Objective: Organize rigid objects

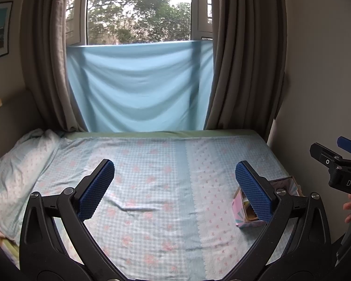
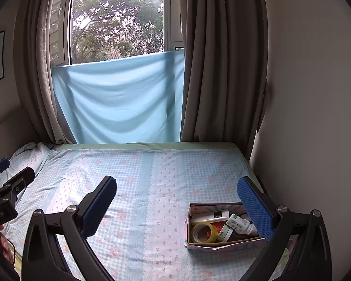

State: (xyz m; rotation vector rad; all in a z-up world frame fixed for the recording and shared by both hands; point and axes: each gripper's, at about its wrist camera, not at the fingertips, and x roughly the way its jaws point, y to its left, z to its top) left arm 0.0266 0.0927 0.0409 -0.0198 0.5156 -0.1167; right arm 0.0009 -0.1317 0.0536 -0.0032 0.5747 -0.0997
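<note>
A small open cardboard box [image 2: 199, 244] with a pink and blue patterned outside lies on the bed's right side. Inside it are a roll of yellow tape [image 2: 204, 232], a white dropper bottle [image 2: 240, 224], a white tube [image 2: 210, 216] and other small items. My right gripper [image 2: 176, 193] hovers open above the bed, its right finger in front of the box's right end. My left gripper [image 1: 175, 173] is open over the middle of the bed; its right finger partly hides the same box [image 1: 239, 207]. Neither gripper holds anything.
The bed sheet [image 1: 152, 187] is blue check with pink flowers. A pillow [image 1: 18, 171] lies at the left. Grey curtains [image 2: 222, 70], a hanging blue cloth [image 2: 119, 98] and a window are behind. A wall [image 2: 311, 117] borders the bed's right side. Fingers [image 1: 348, 208] show at the edge.
</note>
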